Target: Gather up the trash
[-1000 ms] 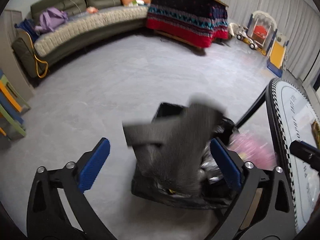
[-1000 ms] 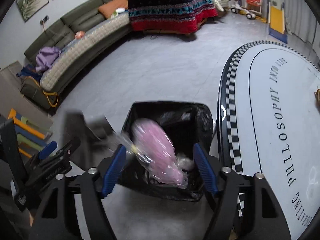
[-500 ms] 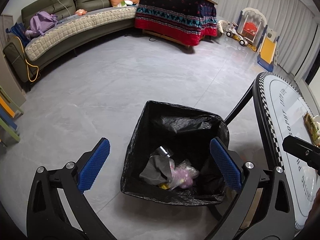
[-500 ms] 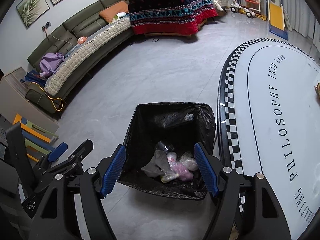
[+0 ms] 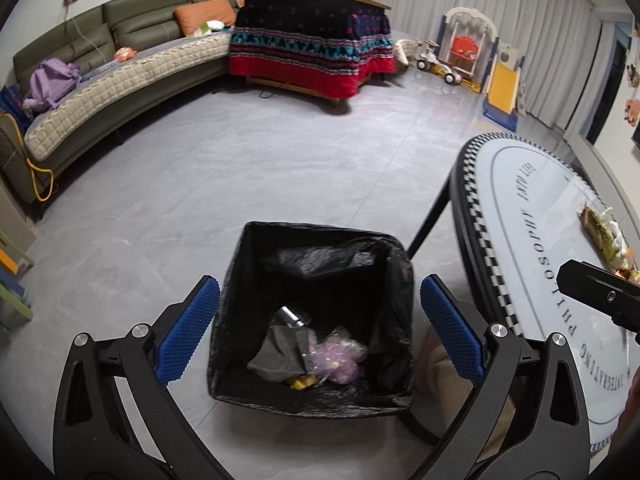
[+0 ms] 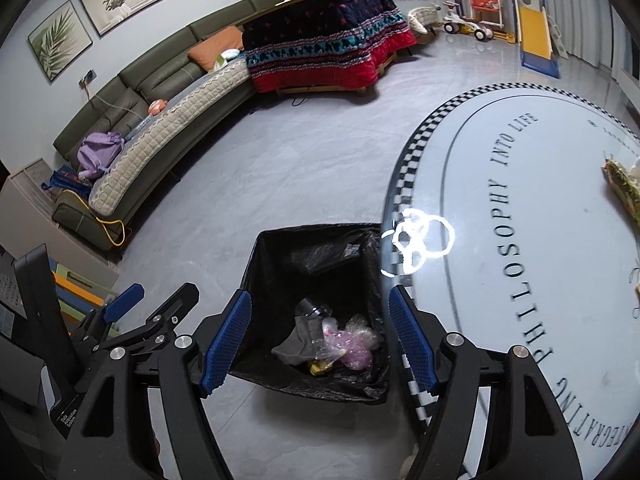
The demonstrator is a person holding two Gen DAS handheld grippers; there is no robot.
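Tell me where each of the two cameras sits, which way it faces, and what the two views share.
Left wrist: on the left gripper, looking down over the trash bin; its own open blue fingers show, with the right gripper's black tip at the right edge.
Right wrist: on the right gripper, also angled down at the bin, beside the round table; open fingers, left gripper at left.
Shared: bin, gray cloth, pink wrapper, table, sofa.

Crumpled trash (image 5: 316,354) inside black-lined bin (image 5: 320,240)

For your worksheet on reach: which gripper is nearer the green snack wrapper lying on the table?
Right. The right gripper hangs at the table's edge, on the same side as the wrapper; the left gripper hangs over the bin, farther away.
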